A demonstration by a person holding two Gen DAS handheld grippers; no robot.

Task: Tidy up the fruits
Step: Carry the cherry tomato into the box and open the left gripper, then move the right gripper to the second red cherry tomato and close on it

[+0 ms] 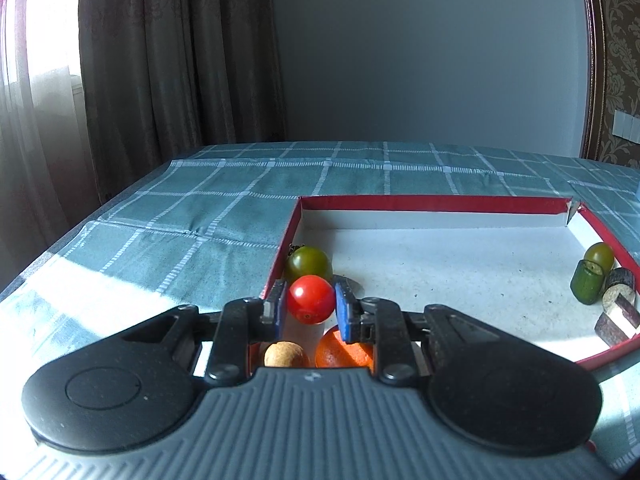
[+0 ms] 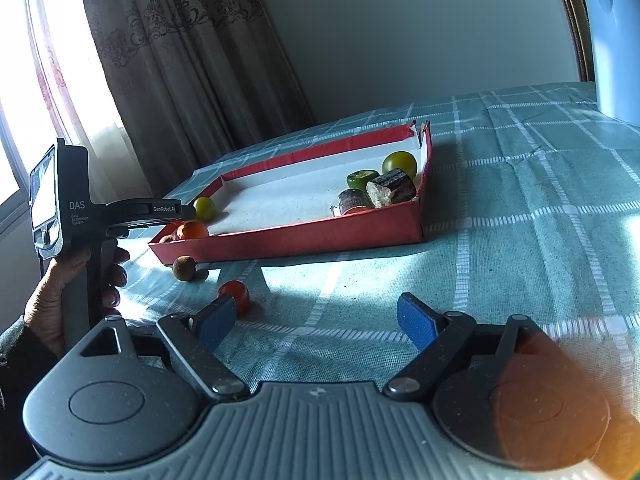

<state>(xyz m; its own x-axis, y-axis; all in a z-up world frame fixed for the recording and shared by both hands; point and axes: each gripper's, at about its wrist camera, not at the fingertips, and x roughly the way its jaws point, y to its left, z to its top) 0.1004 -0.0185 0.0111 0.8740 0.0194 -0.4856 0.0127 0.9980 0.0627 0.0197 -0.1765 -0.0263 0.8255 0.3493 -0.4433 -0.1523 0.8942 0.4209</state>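
Observation:
My left gripper is shut on a red cherry tomato and holds it over the near left corner of the red-walled tray. Below it in the tray lie a green tomato, an orange and a brown round fruit. In the right wrist view my right gripper is open and empty above the cloth. A second red tomato and a brown fruit lie on the cloth outside the tray.
The tray's far right corner holds a green tomato, a green cylinder and dark cut pieces. A blue kettle stands at the back right. The left gripper's handle and hand show at left. Curtains hang behind.

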